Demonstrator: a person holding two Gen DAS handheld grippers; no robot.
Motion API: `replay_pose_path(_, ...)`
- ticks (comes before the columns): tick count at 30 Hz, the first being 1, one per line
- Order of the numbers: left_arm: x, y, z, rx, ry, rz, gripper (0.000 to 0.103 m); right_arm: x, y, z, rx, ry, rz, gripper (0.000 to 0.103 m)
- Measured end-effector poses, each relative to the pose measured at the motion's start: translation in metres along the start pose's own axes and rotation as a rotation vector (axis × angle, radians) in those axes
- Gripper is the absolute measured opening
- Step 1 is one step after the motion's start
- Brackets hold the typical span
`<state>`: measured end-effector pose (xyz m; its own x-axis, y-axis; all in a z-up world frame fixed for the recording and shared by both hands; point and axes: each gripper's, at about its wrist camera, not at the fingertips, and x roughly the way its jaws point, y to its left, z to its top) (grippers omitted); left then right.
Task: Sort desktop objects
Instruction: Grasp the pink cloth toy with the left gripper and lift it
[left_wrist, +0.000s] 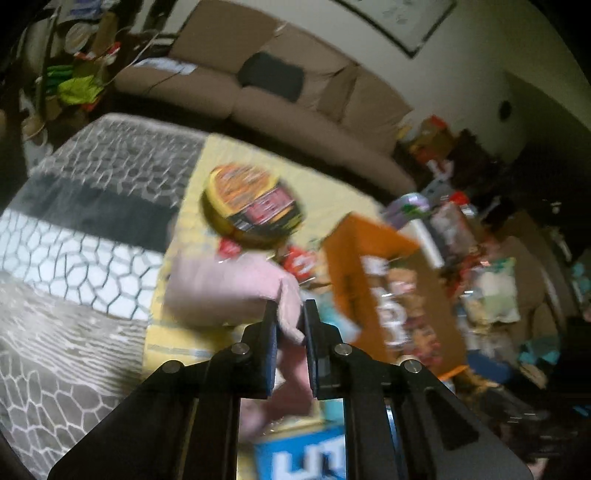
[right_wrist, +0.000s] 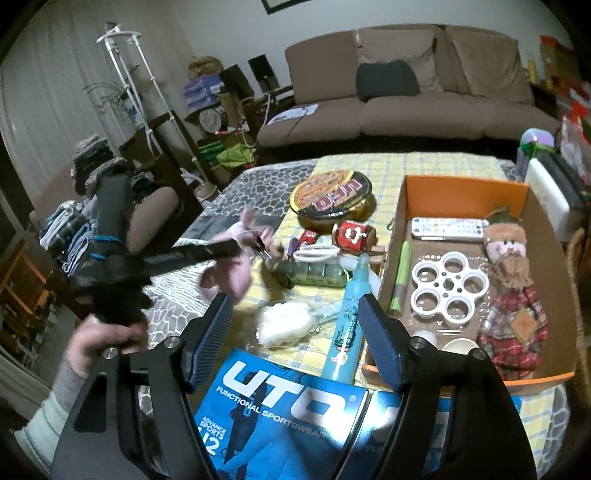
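The left gripper (left_wrist: 290, 325) is clamped on a pink plush toy (left_wrist: 229, 284), lifted above the yellow cloth (right_wrist: 384, 173); the right gripper (right_wrist: 295, 325) hangs wide and empty; next, likely, carrying the toy over the orange box (right_wrist: 465, 188) and releasing.

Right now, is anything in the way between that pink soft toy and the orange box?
Yes. The pink soft toy, clamped in the left gripper, must pass over table clutter: a red can and a teal bottle lie beside the orange box.
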<state>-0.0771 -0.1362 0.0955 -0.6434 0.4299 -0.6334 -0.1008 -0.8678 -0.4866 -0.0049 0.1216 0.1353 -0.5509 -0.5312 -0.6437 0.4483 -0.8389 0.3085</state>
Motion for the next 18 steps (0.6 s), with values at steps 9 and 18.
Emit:
replay_pose_path(9, -0.083, -0.08, 0.039, 0.11, -0.056, -0.083, 0.012, -0.049, 0.016, 0.014, 0.021, -0.088, 0.124, 0.069)
replay_pose_path(18, -0.105, -0.168, 0.023, 0.218, -0.005, -0.135, 0.012, -0.108, 0.041, 0.027, -0.086, -0.133, 0.176, 0.075)
